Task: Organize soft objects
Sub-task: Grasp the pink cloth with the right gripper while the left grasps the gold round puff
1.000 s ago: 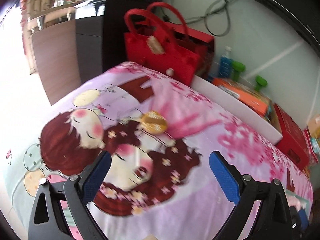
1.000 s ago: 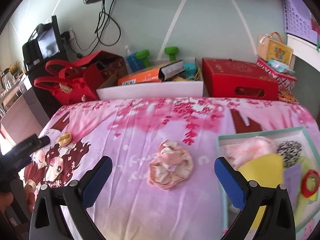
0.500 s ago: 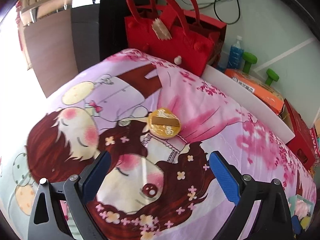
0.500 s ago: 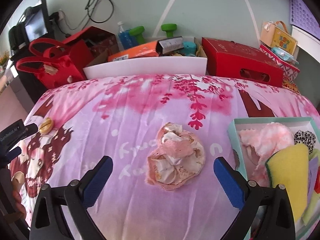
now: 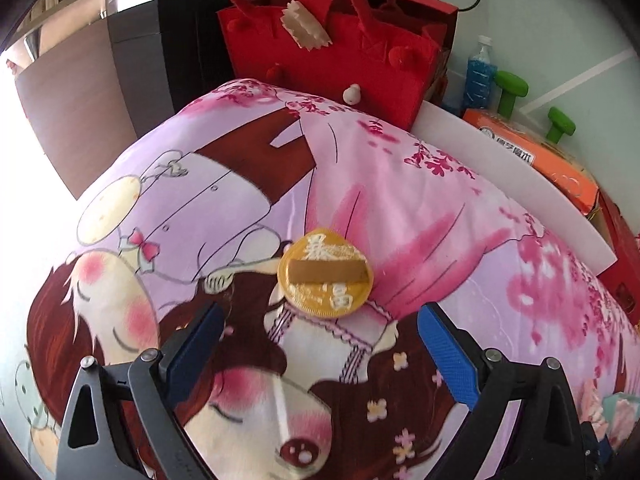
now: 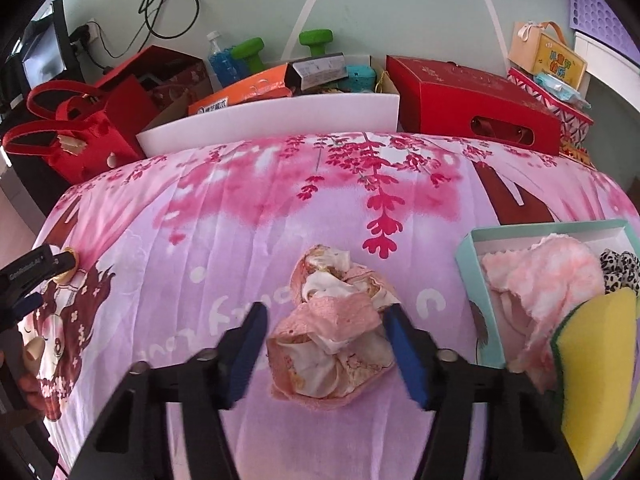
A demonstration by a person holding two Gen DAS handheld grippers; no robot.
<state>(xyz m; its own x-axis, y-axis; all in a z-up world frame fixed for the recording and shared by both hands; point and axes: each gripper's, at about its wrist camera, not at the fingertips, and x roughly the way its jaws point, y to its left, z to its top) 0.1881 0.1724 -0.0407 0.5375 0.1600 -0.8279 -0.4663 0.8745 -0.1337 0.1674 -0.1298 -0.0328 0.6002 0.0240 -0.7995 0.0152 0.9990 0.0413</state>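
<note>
Scrunchie point(image 6: 334, 330), pink and cream and crumpled, lies on the bedspread point(image 6: 240, 216) between the blue pads of our right gripper point(image 6: 324, 348). The fingers are spread to either side of it; the right pad point(image 6: 404, 356) looks to be touching its edge, the left pad point(image 6: 246, 354) stands just beside it, and nothing is squeezed. Our left gripper point(image 5: 320, 356) is open too, holding nothing, with the round gold plush coin point(image 5: 325, 278) lying just ahead of its tips on the printed cartoon face.

Outward to the right sits the teal box point(image 6: 466, 264), already holding a fluffy pink cloth point(image 6: 548, 276), a leopard-print scrunchie point(image 6: 620, 268) and a yellow sponge point(image 6: 596, 364).

We judge the main risk to be a shallow pinch: the scrunchie is loose folded fabric, so closing high on it could catch a single ruffle and let the rest sag or slip free on the way to the box. Pressing low instead could gather the bedspread along with it. The box is crowded, and the sponge sits toward its near corner, so a careless drop might land on the rim. On the left, the coin is flat and low; the pads may slide over it.
</note>
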